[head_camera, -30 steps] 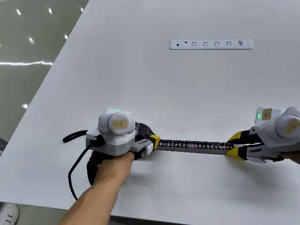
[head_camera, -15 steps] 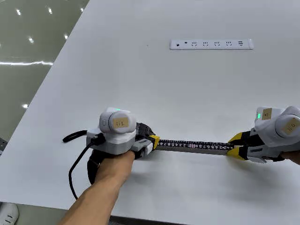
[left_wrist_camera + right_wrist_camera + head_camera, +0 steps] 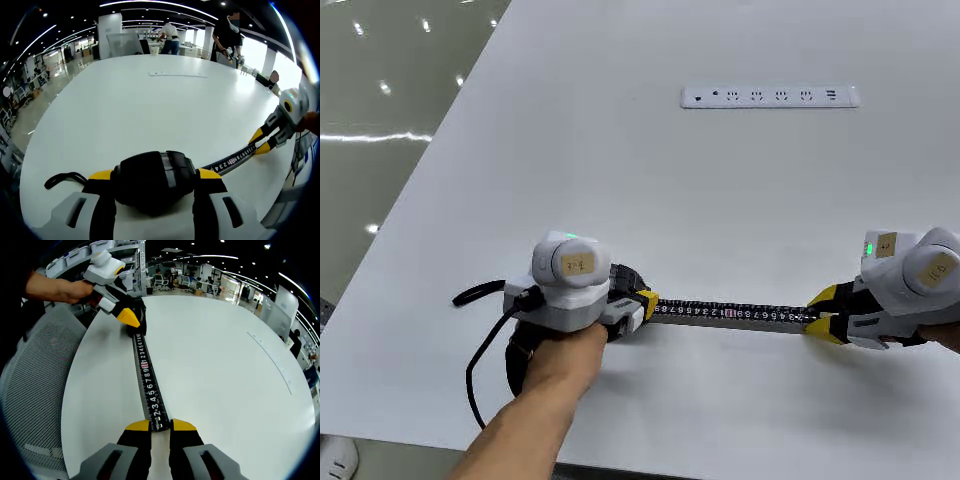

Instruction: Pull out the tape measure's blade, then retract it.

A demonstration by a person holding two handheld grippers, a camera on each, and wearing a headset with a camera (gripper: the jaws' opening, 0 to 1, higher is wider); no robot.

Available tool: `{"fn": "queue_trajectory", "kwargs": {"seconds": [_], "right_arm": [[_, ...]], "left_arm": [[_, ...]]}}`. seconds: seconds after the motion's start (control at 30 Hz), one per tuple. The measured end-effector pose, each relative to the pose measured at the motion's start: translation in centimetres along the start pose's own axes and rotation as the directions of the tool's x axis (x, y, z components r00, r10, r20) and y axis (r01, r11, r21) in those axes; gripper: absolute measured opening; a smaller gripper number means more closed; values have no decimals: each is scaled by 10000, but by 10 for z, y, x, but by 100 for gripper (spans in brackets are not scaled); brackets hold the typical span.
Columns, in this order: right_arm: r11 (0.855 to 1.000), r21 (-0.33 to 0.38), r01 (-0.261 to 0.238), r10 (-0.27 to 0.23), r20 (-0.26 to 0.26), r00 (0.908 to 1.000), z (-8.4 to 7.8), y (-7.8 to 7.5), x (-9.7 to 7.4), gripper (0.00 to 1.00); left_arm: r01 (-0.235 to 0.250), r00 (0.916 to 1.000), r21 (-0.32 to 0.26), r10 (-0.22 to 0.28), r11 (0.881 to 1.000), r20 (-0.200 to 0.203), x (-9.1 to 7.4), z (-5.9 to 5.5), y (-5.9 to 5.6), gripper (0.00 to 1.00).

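Note:
The black tape measure case [image 3: 150,186] sits between the yellow-tipped jaws of my left gripper [image 3: 156,175], which is shut on it just above the white table [image 3: 650,180]. In the head view that left gripper [image 3: 642,303] is at the near left, with the case [image 3: 625,279] partly hidden under it. The dark numbered blade [image 3: 730,313] runs out flat to the right, low over the table. My right gripper [image 3: 820,313] is shut on the blade's end. Along the right gripper [image 3: 155,426], the blade [image 3: 146,370] leads back to the case [image 3: 140,320].
A white power strip [image 3: 770,96] lies far back on the table. A black wrist strap [image 3: 478,292] trails left of the case. The table's left edge drops to a glossy floor [image 3: 380,120]. A grey mesh chair [image 3: 35,390] stands beside the table.

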State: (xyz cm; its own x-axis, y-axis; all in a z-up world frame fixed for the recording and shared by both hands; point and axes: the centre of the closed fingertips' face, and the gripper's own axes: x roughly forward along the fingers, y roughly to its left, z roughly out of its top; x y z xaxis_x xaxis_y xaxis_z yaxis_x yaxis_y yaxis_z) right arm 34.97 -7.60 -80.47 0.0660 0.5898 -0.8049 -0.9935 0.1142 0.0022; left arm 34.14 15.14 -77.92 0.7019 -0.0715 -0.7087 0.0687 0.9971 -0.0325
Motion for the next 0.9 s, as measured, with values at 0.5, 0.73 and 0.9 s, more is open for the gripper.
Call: {"fn": "queue_trajectory", "kwargs": {"seconds": [0.5,0.73,0.9], "right_arm": [[10000,-42,19,-19,-87,10000,2,1,2,9],[10000,-65,-48,48,-39,10000,8,2,6,9],[9999,-97,-72,72,-12,10000,12,3,9,9]], "left_arm": [[28,10000,-192,-27,9998,40,0,0,0,57],[56,10000,-214,-55,9998,45,0,0,0,57],[68,10000,-229,-67,9997,52,0,0,0,57]]}}
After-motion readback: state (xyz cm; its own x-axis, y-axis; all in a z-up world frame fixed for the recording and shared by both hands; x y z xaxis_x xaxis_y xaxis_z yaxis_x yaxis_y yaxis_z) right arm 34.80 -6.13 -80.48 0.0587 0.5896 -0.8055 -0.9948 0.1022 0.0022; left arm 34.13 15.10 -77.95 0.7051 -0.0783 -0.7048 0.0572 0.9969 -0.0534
